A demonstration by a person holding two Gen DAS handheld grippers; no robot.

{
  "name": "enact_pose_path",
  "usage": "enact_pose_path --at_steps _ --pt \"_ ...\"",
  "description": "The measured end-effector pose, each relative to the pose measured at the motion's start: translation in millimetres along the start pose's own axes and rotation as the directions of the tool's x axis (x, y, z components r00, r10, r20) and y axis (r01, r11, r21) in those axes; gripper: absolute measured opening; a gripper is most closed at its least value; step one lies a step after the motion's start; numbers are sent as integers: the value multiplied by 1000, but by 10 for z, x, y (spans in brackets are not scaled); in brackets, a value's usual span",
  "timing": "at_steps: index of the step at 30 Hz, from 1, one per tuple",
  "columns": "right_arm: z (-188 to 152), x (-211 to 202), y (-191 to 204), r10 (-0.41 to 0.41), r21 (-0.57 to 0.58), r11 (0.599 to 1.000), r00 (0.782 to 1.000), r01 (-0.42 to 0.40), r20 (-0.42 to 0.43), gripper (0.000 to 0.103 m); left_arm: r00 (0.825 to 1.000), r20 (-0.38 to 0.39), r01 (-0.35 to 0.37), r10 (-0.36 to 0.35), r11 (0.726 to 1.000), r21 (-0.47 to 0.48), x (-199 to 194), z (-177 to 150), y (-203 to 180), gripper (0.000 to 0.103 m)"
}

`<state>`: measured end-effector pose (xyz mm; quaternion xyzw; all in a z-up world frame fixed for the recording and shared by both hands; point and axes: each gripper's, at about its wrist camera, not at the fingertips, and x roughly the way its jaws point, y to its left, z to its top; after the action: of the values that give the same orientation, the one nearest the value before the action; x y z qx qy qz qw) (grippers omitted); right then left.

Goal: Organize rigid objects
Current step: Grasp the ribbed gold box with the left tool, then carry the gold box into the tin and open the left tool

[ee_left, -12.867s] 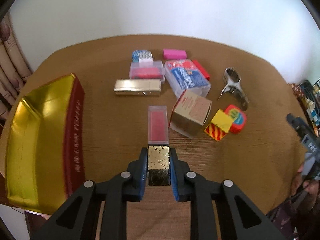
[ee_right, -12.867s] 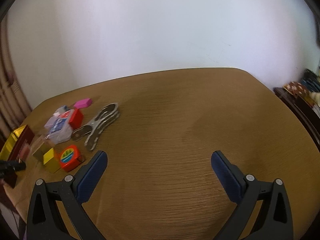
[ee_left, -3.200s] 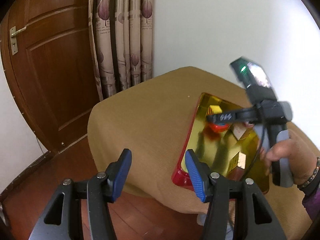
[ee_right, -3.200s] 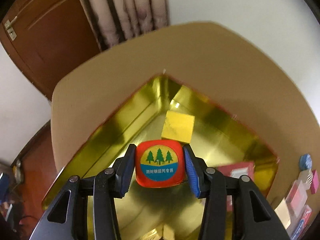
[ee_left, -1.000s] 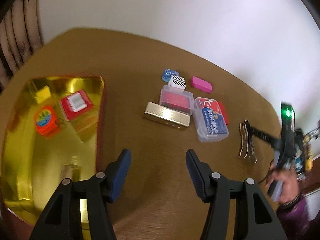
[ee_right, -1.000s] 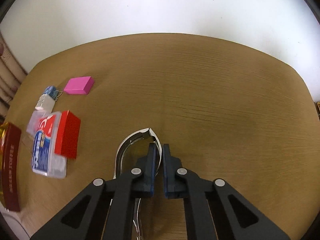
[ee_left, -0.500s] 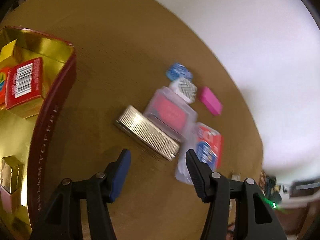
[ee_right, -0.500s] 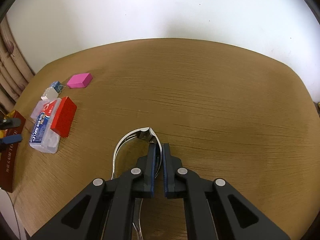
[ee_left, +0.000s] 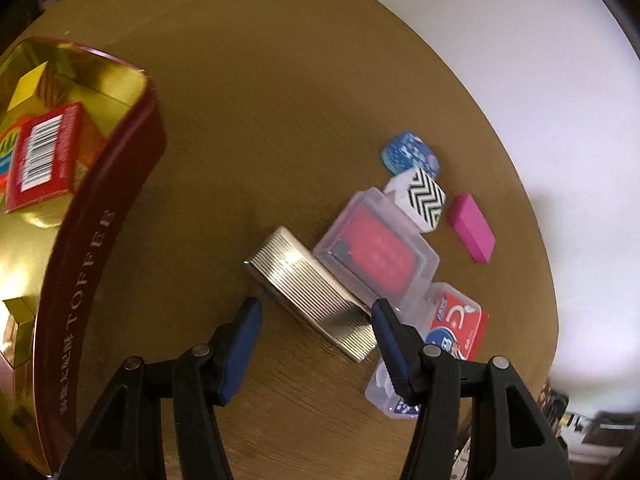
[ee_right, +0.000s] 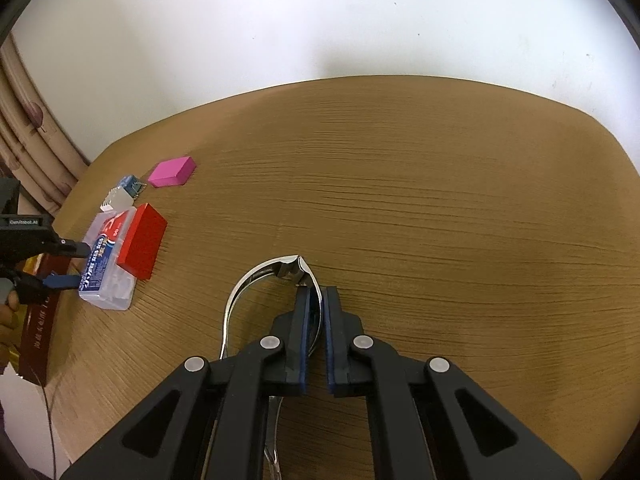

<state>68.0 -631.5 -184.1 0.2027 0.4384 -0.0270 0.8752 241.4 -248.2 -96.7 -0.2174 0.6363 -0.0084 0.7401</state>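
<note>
My left gripper [ee_left: 316,320] is open, its fingers either side of the near end of a ribbed silver box [ee_left: 308,286] on the brown table. Behind it lie a clear case with a red insert [ee_left: 376,252], a clear card case with red and blue print [ee_left: 448,332], a zigzag tile [ee_left: 424,200], a blue tile [ee_left: 410,156] and a pink block [ee_left: 472,232]. The gold toffee tin [ee_left: 92,236] at left holds a red barcode box [ee_left: 44,156] and a yellow box [ee_left: 30,84]. My right gripper [ee_right: 316,300] is shut on a shiny metal clip tool [ee_right: 272,270], lifted over the table.
In the right wrist view a red box [ee_right: 142,236] leans on the card case [ee_right: 104,268], with the pink block [ee_right: 172,172] behind. The left gripper [ee_right: 60,264] shows at the far left. A curtain [ee_right: 28,140] hangs behind the table's left edge.
My left gripper has moved down and closer to the silver box, which now sits between its fingers. My right gripper has lifted slightly with the metal clip tool.
</note>
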Motion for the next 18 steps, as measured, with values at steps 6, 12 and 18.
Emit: enact_pose_path --at_steps 6,12,18 --pt "-18 0 -51 26 19 999 1000 -26 3 4 1000 31 -7 6 1000 24 -61 42 66 40" --pt "-31 -17 -82 34 31 999 999 -34 1 4 999 -2 42 -42 996 81 -109 -9 137 33" --pt "-30 15 42 -2 0 1000 1000 2 -10 4 998 16 53 -57 981 187 -244 -281 195 33"
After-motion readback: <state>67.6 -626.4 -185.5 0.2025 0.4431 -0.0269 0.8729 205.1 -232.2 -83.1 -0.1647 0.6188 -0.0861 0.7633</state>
